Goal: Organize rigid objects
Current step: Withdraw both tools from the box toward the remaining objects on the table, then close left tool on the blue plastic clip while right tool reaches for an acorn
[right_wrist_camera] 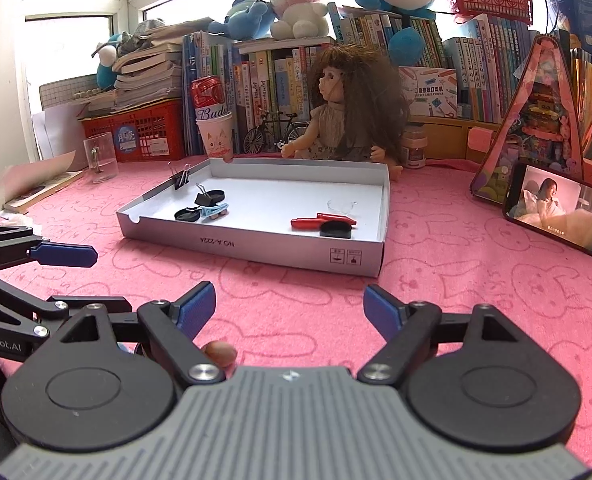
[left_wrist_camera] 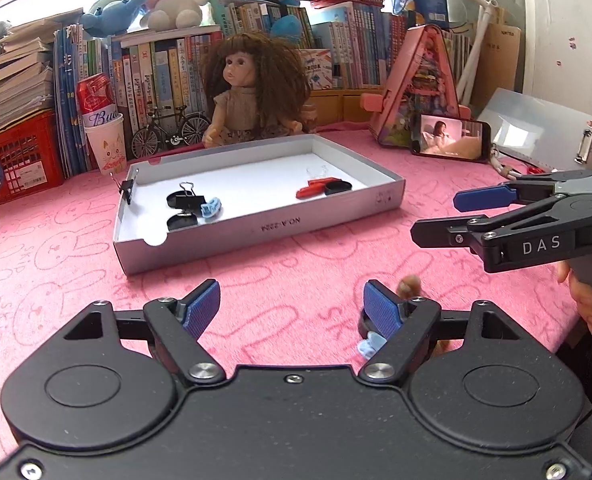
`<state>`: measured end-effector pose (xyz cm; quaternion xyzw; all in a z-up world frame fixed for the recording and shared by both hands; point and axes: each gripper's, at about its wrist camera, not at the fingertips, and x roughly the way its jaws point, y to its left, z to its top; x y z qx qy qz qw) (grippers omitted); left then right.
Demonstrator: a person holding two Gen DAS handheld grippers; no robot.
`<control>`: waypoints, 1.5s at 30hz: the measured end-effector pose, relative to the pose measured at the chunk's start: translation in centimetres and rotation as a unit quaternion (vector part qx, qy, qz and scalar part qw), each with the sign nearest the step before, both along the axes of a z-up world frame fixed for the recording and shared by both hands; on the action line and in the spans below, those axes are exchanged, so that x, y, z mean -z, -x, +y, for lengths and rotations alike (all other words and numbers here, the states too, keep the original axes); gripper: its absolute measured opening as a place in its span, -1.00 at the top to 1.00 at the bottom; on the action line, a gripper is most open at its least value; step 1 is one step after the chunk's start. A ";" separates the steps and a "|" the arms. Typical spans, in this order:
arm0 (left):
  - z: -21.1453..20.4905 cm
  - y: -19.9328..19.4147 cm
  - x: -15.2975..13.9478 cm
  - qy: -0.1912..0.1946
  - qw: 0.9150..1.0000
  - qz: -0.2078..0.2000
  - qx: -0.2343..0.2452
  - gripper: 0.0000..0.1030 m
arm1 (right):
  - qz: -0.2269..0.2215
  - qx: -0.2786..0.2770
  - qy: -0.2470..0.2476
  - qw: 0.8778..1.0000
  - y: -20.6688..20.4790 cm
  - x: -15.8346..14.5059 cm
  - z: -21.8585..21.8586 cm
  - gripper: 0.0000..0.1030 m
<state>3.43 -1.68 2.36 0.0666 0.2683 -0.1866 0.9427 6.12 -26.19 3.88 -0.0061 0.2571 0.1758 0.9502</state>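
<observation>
A shallow grey-white box lid (left_wrist_camera: 255,232) (right_wrist_camera: 255,246) lies on the pink cloth. In it are black binder clips (left_wrist_camera: 185,200) (right_wrist_camera: 205,198), a light blue clip (left_wrist_camera: 211,208) (right_wrist_camera: 215,211), black caps (left_wrist_camera: 338,188) (right_wrist_camera: 336,229) and a red clip (left_wrist_camera: 310,190) (right_wrist_camera: 308,223). Another binder clip (left_wrist_camera: 127,189) (right_wrist_camera: 180,178) grips the lid's rim. My left gripper (left_wrist_camera: 291,306) is open and empty above the cloth in front of the lid. Under its right finger lie a light blue clip (left_wrist_camera: 370,344) and a brown nut-like object (left_wrist_camera: 410,285). My right gripper (right_wrist_camera: 289,306) is open and empty; the brown object (right_wrist_camera: 219,354) lies under its left finger.
A doll (left_wrist_camera: 251,92) (right_wrist_camera: 348,116) sits behind the lid. A phone (left_wrist_camera: 452,138) (right_wrist_camera: 556,210) stands at the right by a pink triangular stand (left_wrist_camera: 416,88). A cup with a can (left_wrist_camera: 103,132) (right_wrist_camera: 213,128), a glass (right_wrist_camera: 101,158), red crates and books line the back.
</observation>
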 end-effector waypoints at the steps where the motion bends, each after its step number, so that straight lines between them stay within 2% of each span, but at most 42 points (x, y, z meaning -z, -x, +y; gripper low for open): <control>1: -0.1 0.3 0.2 -0.001 1.000 -0.001 0.004 -0.50 | -0.001 -0.002 0.002 1.000 0.3 0.1 0.1 -0.72; 12: -1.1 2.8 1.7 -0.037 0.998 -0.025 0.036 -0.47 | -0.008 -0.026 0.008 1.000 2.5 0.7 0.0 -0.72; 18: -1.2 3.4 2.2 -0.029 0.998 -0.018 0.053 -0.31 | -0.012 -0.057 0.011 0.998 3.7 1.0 0.1 -0.72; 25: -2.0 4.2 2.8 -0.042 0.995 -0.027 0.083 -0.14 | -0.005 -0.093 0.018 0.995 4.5 1.9 1.2 -0.72; 32: -2.2 4.6 3.0 -0.045 0.994 -0.039 0.090 0.02 | -0.003 -0.103 0.019 0.994 5.1 2.2 1.5 -0.69; 36: -2.0 4.4 2.7 -0.054 0.995 -0.060 0.063 0.04 | -0.007 -0.099 0.026 0.995 5.3 2.3 1.4 -0.66; 39: -1.6 3.9 2.4 -0.054 0.996 -0.063 0.043 0.08 | -0.010 -0.101 0.032 0.994 5.5 2.3 1.6 -0.60; 41: -1.3 3.7 2.3 -0.052 0.996 -0.061 0.032 0.08 | -0.007 -0.108 0.032 0.994 5.5 2.4 1.8 -0.48; 42: -1.1 3.5 2.2 -0.051 0.996 -0.060 0.029 0.08 | -0.005 -0.111 0.031 0.993 5.6 2.4 1.9 -0.34; 45: -0.7 3.3 2.1 -0.044 0.997 -0.055 0.025 0.09 | 0.003 -0.124 0.027 0.992 5.8 2.7 2.5 -0.08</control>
